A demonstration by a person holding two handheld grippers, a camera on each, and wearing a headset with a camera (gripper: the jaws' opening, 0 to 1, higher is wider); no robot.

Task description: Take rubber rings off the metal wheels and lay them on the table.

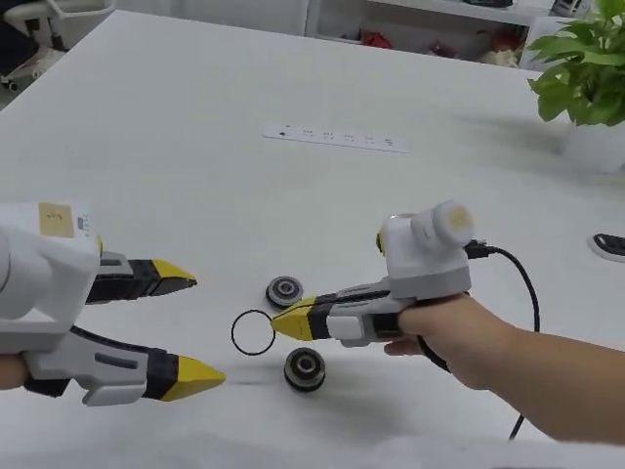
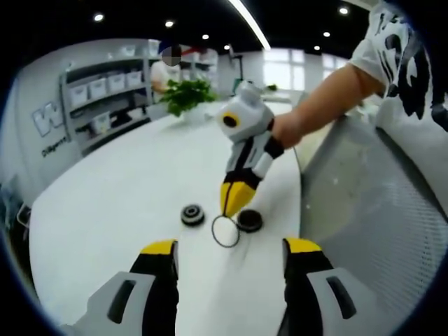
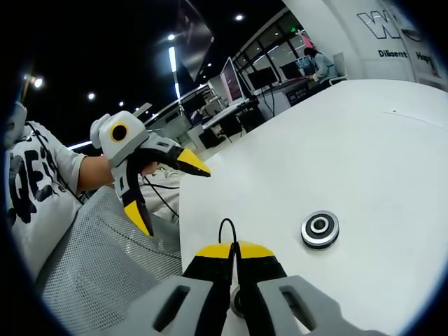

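Note:
My right gripper (image 1: 280, 323) is shut on a thin black rubber ring (image 1: 253, 332), which hangs from its yellow tips just over the white table (image 1: 195, 147). The ring (image 3: 227, 230) rises as a loop past my shut jaws, and in the left gripper view the ring (image 2: 225, 231) sits under the right gripper (image 2: 233, 203). Two round metal wheels with dark rims lie close by: one (image 1: 285, 290) beyond the ring, one (image 1: 305, 368) nearer me. My left gripper (image 1: 191, 327) stands open to the left of the ring, holding nothing.
A white power strip (image 1: 332, 137) lies mid-table farther back. A potted plant (image 1: 584, 68) stands at the far right, with a small dark item (image 1: 609, 244) on a white disc near it. A black cable (image 1: 522, 283) trails from the right gripper.

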